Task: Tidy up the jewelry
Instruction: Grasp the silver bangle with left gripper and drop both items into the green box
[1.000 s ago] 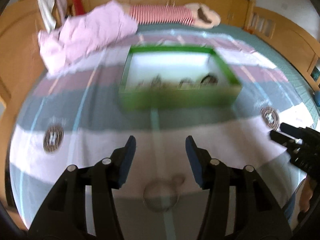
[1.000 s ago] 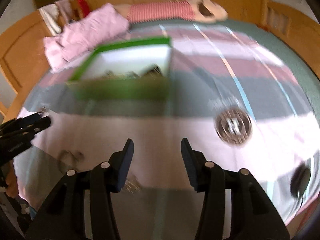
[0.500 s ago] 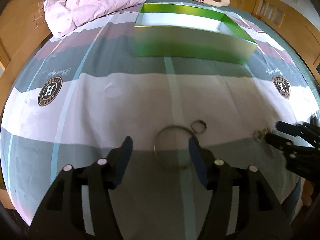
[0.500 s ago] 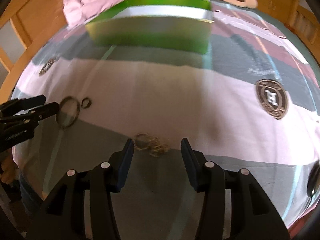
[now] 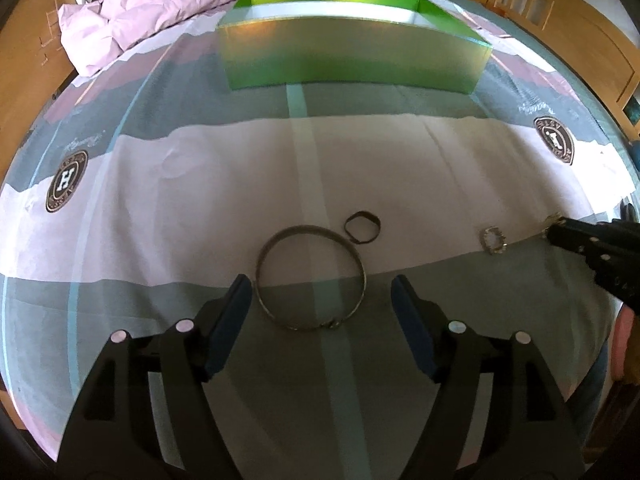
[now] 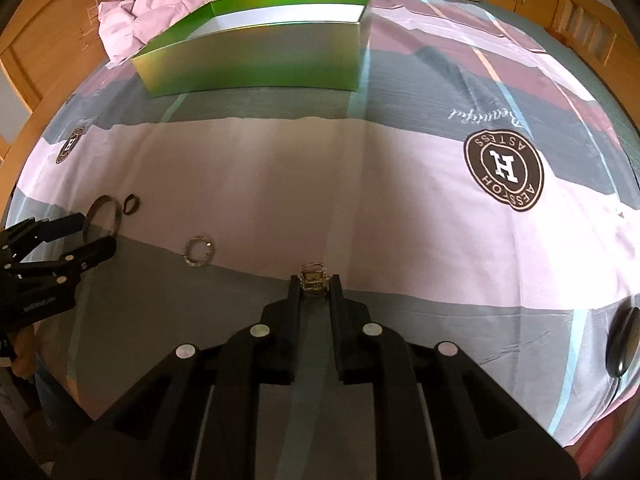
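Metal bangle (image 5: 310, 278) lies on the bed between the left claw (image 5: 322, 300), whose jaws have just been spreading apart. Right claw (image 6: 315, 285) has just been closing and pinches a small clasp (image 6: 313, 278).

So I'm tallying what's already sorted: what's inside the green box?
Only the green box upper inner walls and a white band of lining show. Its near wall hides the floor, so any jewelry inside can't be seen.

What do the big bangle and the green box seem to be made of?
Bangle: probably metal, a thin rigid hoop in dull, darkened brass tone, with a small clasp at the near edge.
Box: likely cardboard with glossy metallic green foil; its flat walls show a soft sheen, and the inside is white.
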A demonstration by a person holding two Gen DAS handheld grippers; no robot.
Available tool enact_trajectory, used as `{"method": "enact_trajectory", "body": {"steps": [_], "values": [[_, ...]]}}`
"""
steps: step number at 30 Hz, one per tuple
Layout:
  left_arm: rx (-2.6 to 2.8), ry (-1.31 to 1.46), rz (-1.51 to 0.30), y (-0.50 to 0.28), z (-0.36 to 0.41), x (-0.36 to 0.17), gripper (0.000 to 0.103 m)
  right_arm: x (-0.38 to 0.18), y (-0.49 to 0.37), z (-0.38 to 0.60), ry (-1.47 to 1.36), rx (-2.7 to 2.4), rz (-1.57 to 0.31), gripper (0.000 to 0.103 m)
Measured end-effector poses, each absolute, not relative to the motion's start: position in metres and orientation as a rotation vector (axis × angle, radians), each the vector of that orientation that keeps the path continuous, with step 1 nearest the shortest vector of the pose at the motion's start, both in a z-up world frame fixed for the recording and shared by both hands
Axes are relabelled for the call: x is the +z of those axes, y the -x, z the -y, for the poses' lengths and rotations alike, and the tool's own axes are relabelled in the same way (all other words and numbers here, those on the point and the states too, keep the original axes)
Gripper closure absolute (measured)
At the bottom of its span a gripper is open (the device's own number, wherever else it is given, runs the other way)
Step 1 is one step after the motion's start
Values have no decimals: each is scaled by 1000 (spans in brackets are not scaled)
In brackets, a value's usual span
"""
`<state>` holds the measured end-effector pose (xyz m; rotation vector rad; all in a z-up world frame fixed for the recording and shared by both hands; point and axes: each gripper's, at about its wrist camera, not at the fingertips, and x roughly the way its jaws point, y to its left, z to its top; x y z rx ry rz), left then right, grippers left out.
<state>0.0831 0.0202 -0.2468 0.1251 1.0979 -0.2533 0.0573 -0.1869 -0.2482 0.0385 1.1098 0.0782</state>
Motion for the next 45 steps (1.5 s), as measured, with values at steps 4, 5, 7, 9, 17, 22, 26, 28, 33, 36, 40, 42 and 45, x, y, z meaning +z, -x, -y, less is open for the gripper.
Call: {"method": "enact_trajectory", "body": {"steps": [4,5,7,9,17,22,26,28,33,36,40,42,45], "values": [[-255,-122,-1096,-84,-22,-253,31,-250,-58,183,-40,86,-1110,89],[-254,-118,-1094,-83,-23,-253,36,-250,-59,181,-41,90,-1109,89],[-246,-109,-1087,-83,-26,-252,43,-251,-59,178,-36,96,-1106,89],[-247,-95,-1084,-82,-29,-250,43,-249,-59,174,-28,99,-1099,89],[-225,-99,-961,-79,-31,-200,43,-210,-73,167,-33,128,-1017,89],[-256,-66,-839,-109,-29,-137,43,-148,-104,167,-43,128,-872,89],[-246,-87,-759,-151,-16,-102,43,-114,-142,171,-66,114,-782,89],[-235,-81,-745,-175,-13,-94,43,-106,-166,172,-80,99,-752,89],[-215,-100,-752,-232,2,-96,43,-109,-221,173,-98,78,-746,89],[-202,-107,-765,-256,8,-105,43,-119,-243,172,-101,66,-765,89],[-207,-108,-783,-273,12,-122,43,-139,-261,166,-98,68,-797,89],[-207,-107,-799,-279,12,-132,43,-152,-270,163,-99,72,-818,89],[-203,-106,-828,-287,12,-148,43,-167,-277,159,-102,71,-844,89]]}}
